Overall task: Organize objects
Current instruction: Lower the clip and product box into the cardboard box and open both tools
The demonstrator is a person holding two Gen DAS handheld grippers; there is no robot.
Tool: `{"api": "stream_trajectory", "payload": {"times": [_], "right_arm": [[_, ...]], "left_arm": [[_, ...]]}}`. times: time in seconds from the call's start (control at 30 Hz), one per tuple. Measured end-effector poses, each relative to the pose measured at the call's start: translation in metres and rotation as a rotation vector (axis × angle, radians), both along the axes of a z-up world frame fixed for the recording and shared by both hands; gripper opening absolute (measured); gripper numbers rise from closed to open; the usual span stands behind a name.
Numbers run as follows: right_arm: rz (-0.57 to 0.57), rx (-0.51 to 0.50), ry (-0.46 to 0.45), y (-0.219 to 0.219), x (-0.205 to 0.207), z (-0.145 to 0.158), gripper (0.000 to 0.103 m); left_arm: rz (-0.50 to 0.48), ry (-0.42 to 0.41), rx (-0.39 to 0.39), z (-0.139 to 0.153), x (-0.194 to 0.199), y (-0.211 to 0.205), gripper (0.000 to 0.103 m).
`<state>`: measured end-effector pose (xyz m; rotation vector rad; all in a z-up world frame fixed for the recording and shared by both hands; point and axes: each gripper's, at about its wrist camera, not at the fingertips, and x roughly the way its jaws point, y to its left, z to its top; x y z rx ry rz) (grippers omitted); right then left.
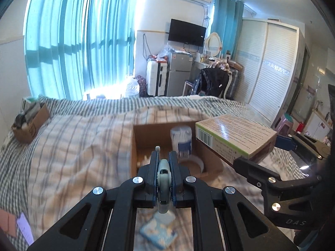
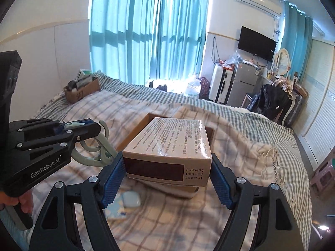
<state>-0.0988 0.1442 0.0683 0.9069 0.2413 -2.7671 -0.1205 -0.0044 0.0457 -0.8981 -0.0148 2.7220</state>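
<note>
Gripping glossy rectangular carton (image 2: 167, 146), ribbed blue fingers (image 2: 113, 183)

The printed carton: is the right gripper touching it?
Touching. In the right wrist view, both blue pads of the right gripper press the sides of the printed carton.

The carton (image 2: 169, 142) at the centre of the right wrist view is glossy printed card that catches the light. The open box (image 1: 144, 138) at the centre of the left wrist view is matt brown corrugated cardboard; inside it stands a clear plastic tub (image 1: 181, 141). The blanket (image 2: 209, 209) across the lower frame is soft woven checked cloth with a fringed edge. The hanger (image 2: 98, 146) at left looks like smooth, pale green matt plastic.
</note>
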Motion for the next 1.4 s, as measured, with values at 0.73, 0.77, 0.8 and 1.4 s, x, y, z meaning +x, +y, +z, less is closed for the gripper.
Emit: {"api": "stream_trajectory", "payload": {"times": [0.73,0.77,0.8,1.4], "right_arm": [[0.067,-0.023,-0.101,0.014,-0.125,-0.058,0.076],[0.067,-0.023,-0.119,0.016,-0.129,-0.066,0.076],[0.066,-0.024,-0.133,0.017,-0.132,-0.074,0.076],[0.001,-0.010,-0.062,0.030,-0.101,-0.049,0.089]], "left_arm": [[-0.051,-0.109,-0.050,-0.065,-0.130,0.028,0.009],[-0.053,-0.119,-0.048,-0.070,-0.131,0.028,0.009],[-0.054,-0.131,-0.047,-0.075,-0.133,0.029,0.009],[0.001,-0.108,-0.076,-0.052,-0.095,0.018,0.055]]}}
